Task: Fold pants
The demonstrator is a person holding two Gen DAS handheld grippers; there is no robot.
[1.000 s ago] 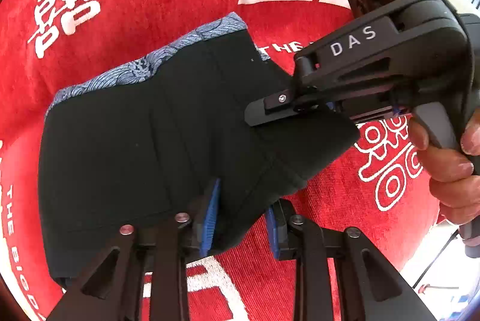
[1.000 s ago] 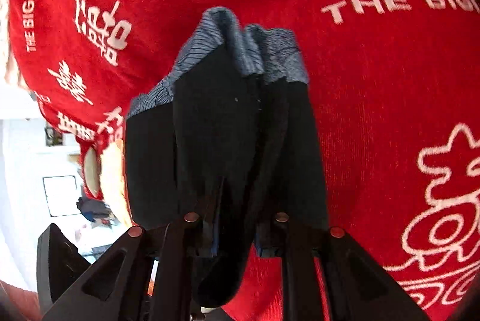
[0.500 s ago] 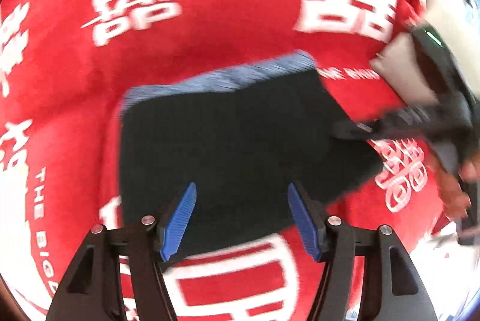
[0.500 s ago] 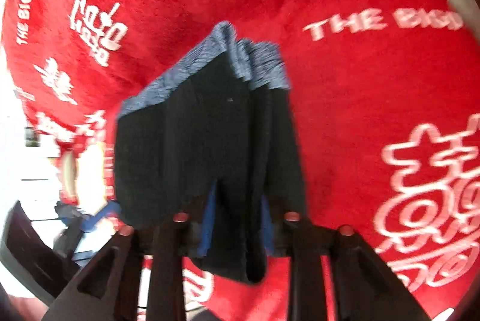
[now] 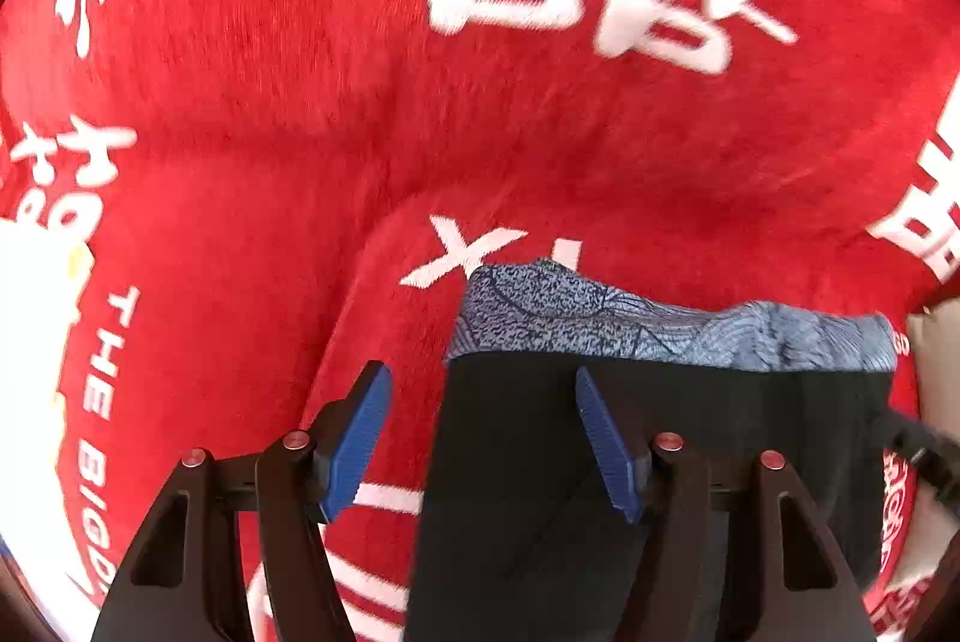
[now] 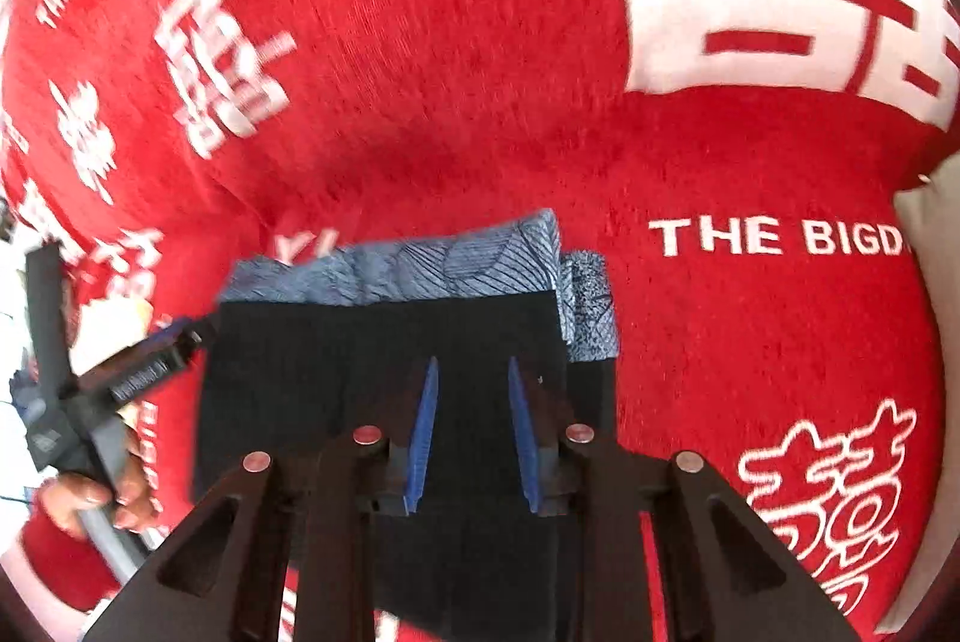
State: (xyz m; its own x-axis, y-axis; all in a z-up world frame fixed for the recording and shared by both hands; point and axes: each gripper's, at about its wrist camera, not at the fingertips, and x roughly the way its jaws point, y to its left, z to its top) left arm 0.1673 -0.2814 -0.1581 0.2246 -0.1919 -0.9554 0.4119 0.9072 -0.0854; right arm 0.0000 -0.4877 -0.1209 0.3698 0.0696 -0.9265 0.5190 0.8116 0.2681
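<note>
The folded black pants (image 5: 690,438) with a blue patterned waistband (image 5: 660,324) lie flat on the red cloth (image 5: 360,132). My left gripper (image 5: 483,390) is open and empty above the pants' left edge. In the right wrist view the pants (image 6: 336,372) lie under my right gripper (image 6: 471,384), which is open with a narrow gap and holds nothing. The waistband (image 6: 420,270) lies at the far end. The left gripper (image 6: 144,372) shows at the left of that view, by the pants' left edge.
The red cloth (image 6: 480,72) with white characters and lettering covers the whole surface and has a raised fold behind the pants. A pale object (image 5: 936,354) lies at the right edge. The cloth's edge and a bright room show at the far left (image 5: 30,372).
Both grippers have let go of the pants and opened. The pants now lie flat on the cloth, and both grippers have drawn back and turned toward the waistband end.
</note>
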